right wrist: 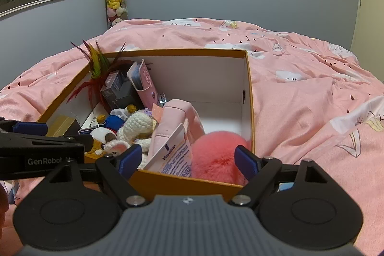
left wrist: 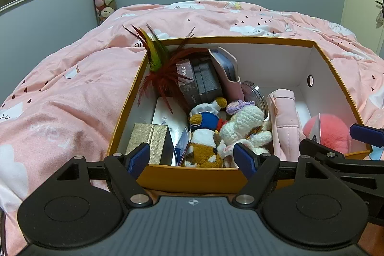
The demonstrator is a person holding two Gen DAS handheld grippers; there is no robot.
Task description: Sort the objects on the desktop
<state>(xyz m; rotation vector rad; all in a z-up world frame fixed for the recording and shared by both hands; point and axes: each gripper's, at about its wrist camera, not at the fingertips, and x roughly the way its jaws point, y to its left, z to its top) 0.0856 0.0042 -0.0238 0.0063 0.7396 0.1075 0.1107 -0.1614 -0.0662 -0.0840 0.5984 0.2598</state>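
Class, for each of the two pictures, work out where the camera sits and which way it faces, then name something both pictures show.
Left wrist: sits behind the open left hand-held gripper, facing forward over the orange box toward the bed; the right hand-held gripper shows at the right edge.
Right wrist: sits behind the open right hand-held gripper, facing the box's right end and pink pompom; the left hand-held gripper shows at the left edge.
Shared: box, pompom, feathers, bed.

Box [left wrist: 336, 69] on the bed [left wrist: 72, 93], filled at its left.
Feathers [left wrist: 163, 64] at the far left corner, plush toys [left wrist: 216, 131] in front, pompom [left wrist: 331, 129] at the near right.
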